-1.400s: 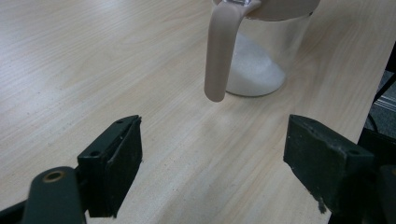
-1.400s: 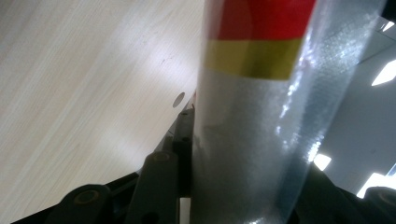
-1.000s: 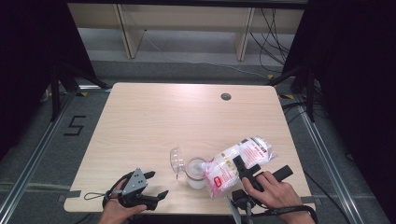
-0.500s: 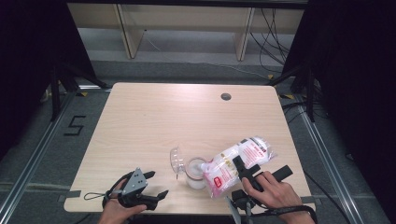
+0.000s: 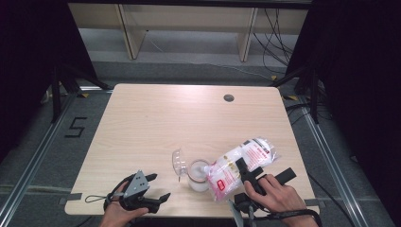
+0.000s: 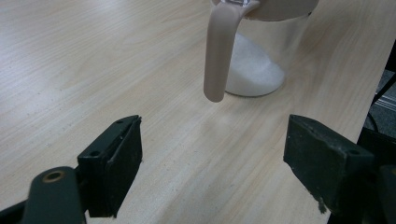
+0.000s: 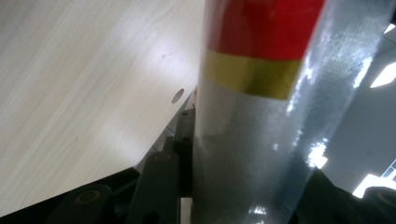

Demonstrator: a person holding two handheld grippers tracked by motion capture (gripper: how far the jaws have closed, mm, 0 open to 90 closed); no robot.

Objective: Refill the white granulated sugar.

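The right gripper is clamped on a clear plastic bag of white granules with a red and gold label (sugar or salt, the pictures cannot settle which), holding it tilted with its lower end over the mouth of a clear jug near the front edge of the wooden table. The jug, lid hinged open and a heap of white granules at its bottom, stands upright between the two grippers. The left gripper rests on the table near the front left, jaws wide apart and holding nothing, pointed toward the jug's beige handle.
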